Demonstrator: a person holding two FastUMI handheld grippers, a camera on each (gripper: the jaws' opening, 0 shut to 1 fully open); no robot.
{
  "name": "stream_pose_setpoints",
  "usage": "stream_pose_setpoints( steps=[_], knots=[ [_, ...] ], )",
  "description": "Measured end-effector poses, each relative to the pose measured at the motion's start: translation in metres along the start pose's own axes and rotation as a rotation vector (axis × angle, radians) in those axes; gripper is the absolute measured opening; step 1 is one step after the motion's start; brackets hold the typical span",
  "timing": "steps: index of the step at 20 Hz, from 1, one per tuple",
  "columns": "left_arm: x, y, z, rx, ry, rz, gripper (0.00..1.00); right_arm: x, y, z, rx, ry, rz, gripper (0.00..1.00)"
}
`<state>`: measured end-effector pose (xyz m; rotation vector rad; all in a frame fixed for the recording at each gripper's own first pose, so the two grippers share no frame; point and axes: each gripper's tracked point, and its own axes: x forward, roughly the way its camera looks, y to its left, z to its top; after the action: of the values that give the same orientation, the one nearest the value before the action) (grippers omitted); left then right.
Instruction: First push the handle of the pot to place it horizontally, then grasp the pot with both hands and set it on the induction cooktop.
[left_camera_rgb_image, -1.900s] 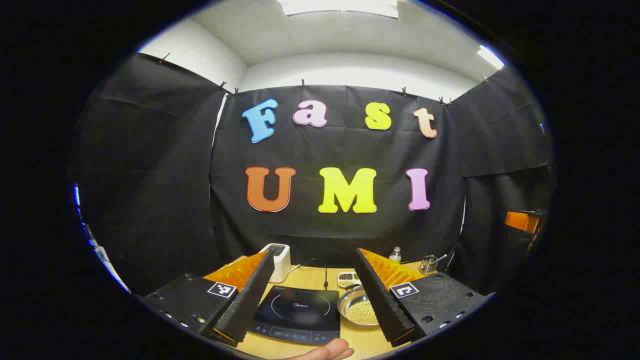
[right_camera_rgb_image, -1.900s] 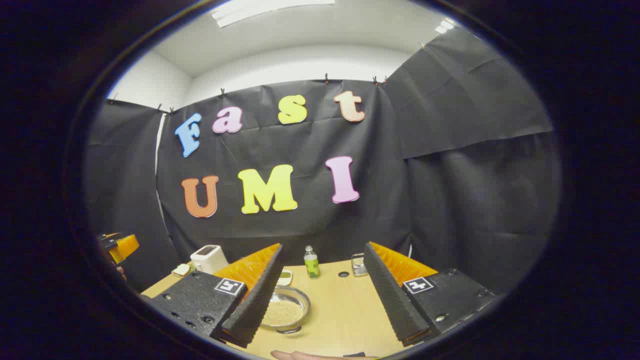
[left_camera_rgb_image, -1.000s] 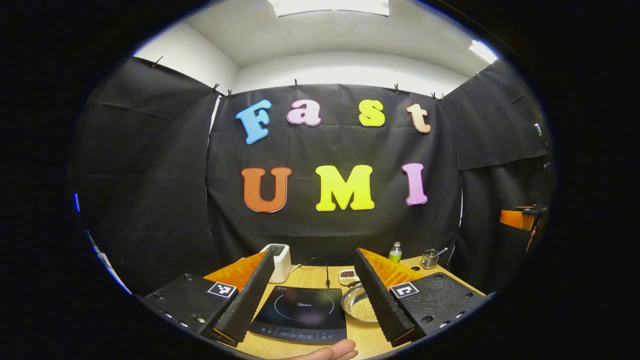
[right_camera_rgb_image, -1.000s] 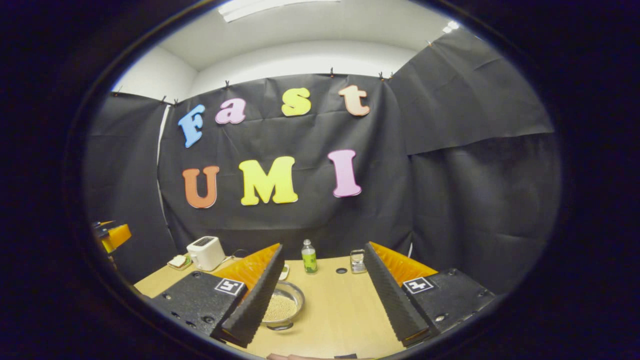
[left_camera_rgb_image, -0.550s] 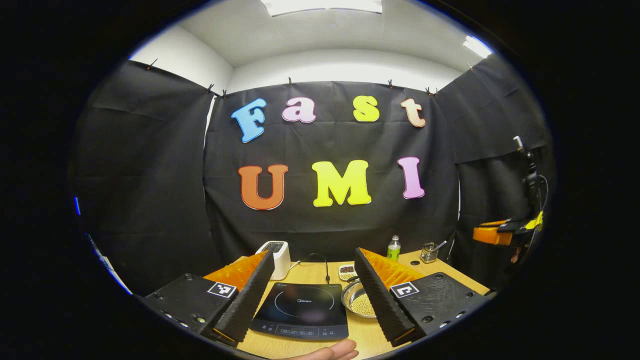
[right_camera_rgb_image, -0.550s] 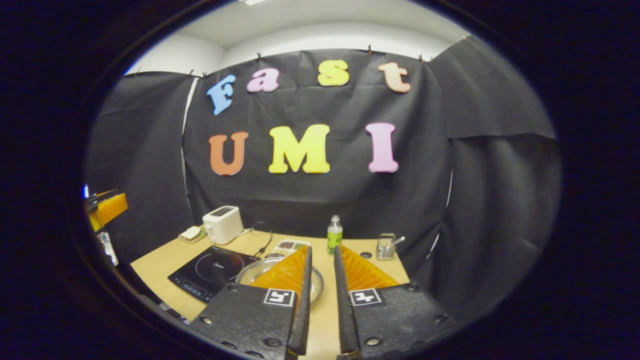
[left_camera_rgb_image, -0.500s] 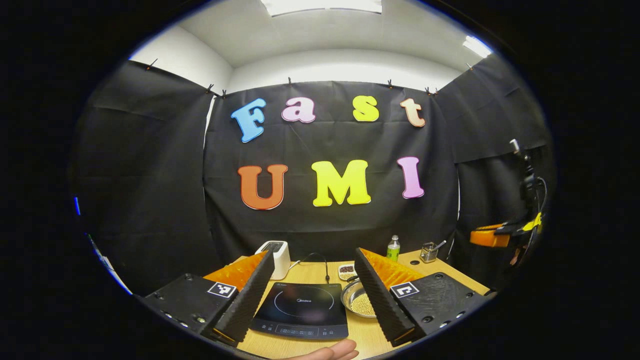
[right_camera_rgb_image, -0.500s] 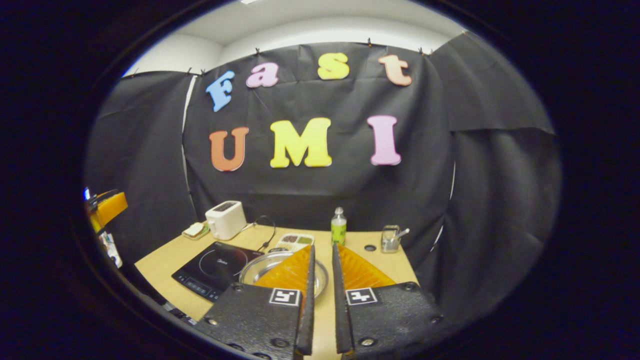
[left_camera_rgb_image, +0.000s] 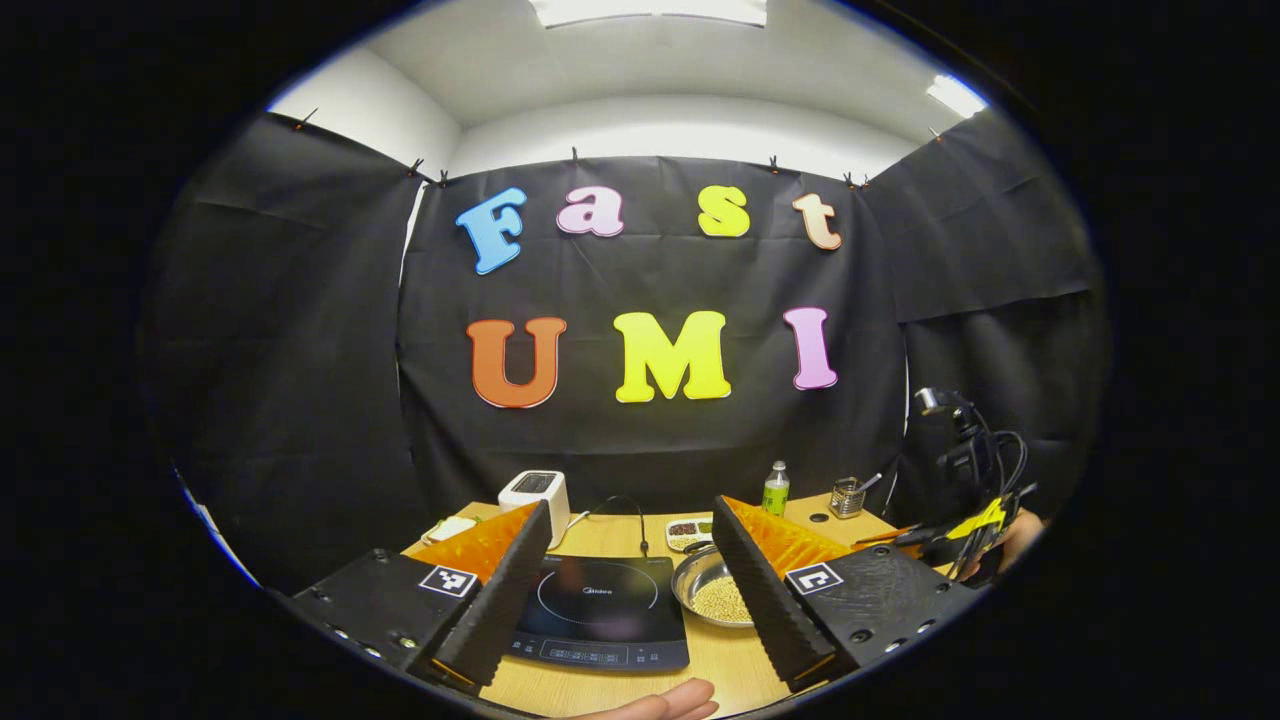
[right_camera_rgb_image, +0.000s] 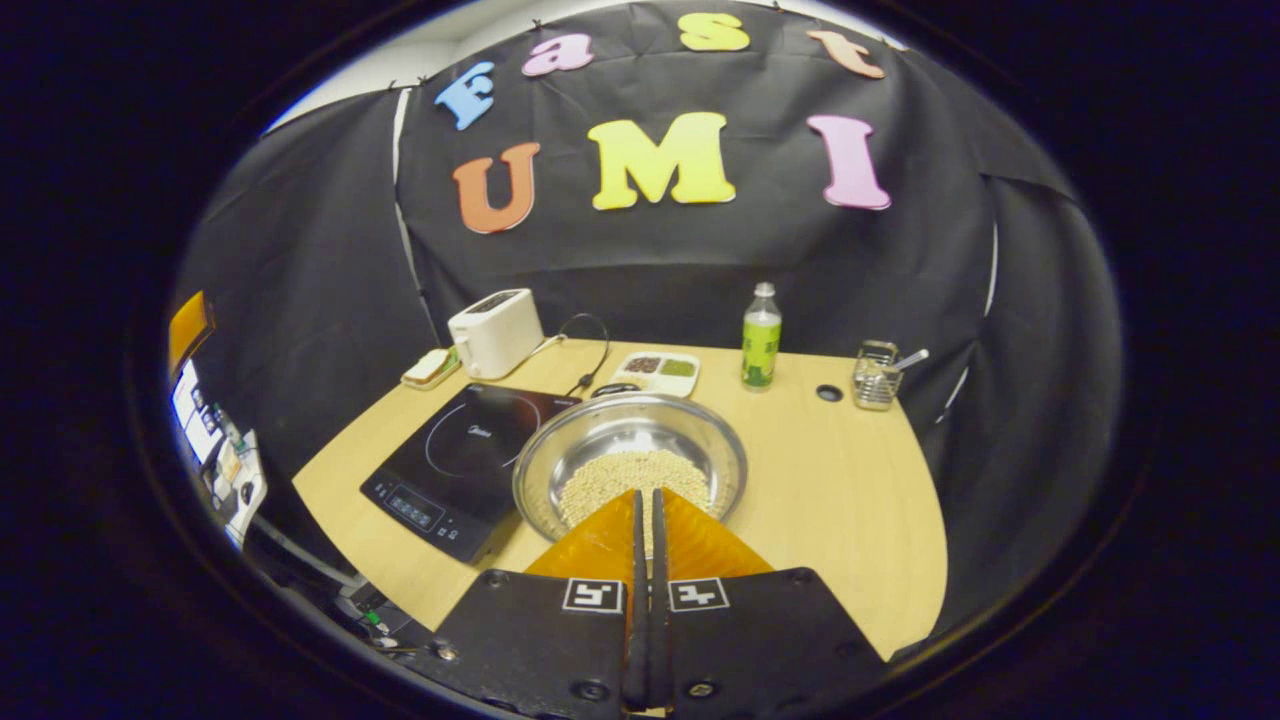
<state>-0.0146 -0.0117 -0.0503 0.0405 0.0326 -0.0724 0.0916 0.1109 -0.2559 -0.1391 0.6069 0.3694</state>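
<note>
The surface has bare room at the right of the right gripper view. The induction cooktop lies touching the pot, mid-frame. The pot is judged shiny, slippery, heavy with grains; its rim is best held. The left hand-held gripper is spread wide; the right hand-held gripper is pressed together, empty.

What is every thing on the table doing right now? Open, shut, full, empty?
Pot: on the table beside the cooktop, holding small pale beans.
Induction cooktop: bare, nothing on it.
Left gripper: open, holding nothing.
Right gripper: shut, holding nothing, over the pot's near rim.
Green bottle: upright, capped.
</note>
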Motion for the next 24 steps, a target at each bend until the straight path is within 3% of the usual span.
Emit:
stream_pose_setpoints(
  steps=[3,5,10,14,19,20,22,23,24],
  knots=[
    [0.004,0.002,-0.002,0.002,0.0,0.009,0.96,0.028,0.008,-0.023,-0.011,0.051,0.013,0.0],
    [0.007,0.001,0.002,0.004,-0.02,0.009,0.96,0.044,0.011,-0.037,-0.037,0.082,0.019,0.04],
    [0.01,0.001,0.003,-0.002,-0.047,0.01,0.96,0.069,0.026,-0.072,0.001,0.212,0.107,0.02],
    [0.02,0.005,-0.011,-0.016,-0.018,0.026,0.96,0.07,0.031,-0.081,0.012,0.228,0.116,0.04],
    [0.03,-0.015,-0.025,-0.037,0.023,-0.04,0.96,0.07,0.046,-0.102,-0.025,0.242,0.158,0.01],
    [0.032,-0.013,-0.024,-0.033,0.018,-0.036,0.96,0.074,0.041,-0.106,-0.025,0.242,0.126,0.01],
    [0.037,-0.013,-0.024,-0.028,0.012,-0.027,0.96,0.079,0.042,-0.111,0.007,0.242,0.133,0.01],
    [0.04,-0.013,-0.025,-0.024,0.016,-0.024,0.86,0.079,0.042,-0.113,0.023,0.238,0.136,0.04],
    [0.042,-0.014,-0.026,-0.014,0.021,-0.027,0.96,0.078,0.039,-0.112,0.028,0.226,0.135,0.04]
  ],
)
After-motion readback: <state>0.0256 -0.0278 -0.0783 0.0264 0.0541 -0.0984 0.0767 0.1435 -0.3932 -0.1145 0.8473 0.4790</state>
